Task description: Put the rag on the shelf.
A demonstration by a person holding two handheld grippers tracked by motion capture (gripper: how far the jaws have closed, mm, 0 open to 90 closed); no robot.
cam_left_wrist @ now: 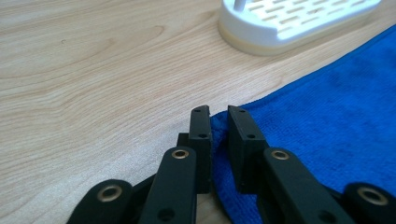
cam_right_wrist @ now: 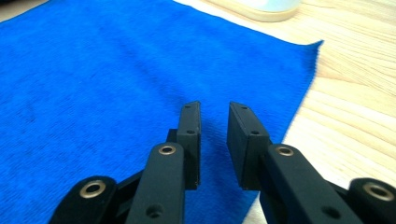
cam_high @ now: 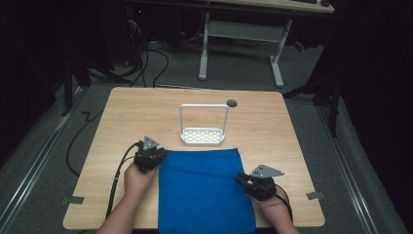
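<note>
**Grippers flank blue cloth on wooden counter**

Rack [cam_high: 203,136] of white slotted plastic, with a tall loop handle arching over its oval base, sits near the middle of the light wooden counter [cam_high: 122,117]; nothing can be seen lying in it. Just in front of it a blue cloth [cam_high: 204,190] lies flat, its far edge close to the rack's base and its near edge cut off at the bottom of the high view. The left gripper [cam_left_wrist: 218,116], held in a person's left hand [cam_high: 136,181], rests at the cloth's far left corner; in the left gripper view its fingers [cam_left_wrist: 201,140] stand narrowly apart with the cloth's edge rising into the slim gap between them, though whether they press it is hard to tell. The right gripper [cam_right_wrist: 214,116], in the right hand [cam_high: 273,207], sits at the cloth's right edge, its fingers [cam_right_wrist: 245,135] a little apart above the blue fabric and holding nothing. A small dark round hole [cam_high: 232,103] marks the counter behind the rack. Beyond the counter, the white legs of a desk [cam_high: 243,34] and loose cables [cam_high: 146,63] on grey floor fade into darkness.
</note>
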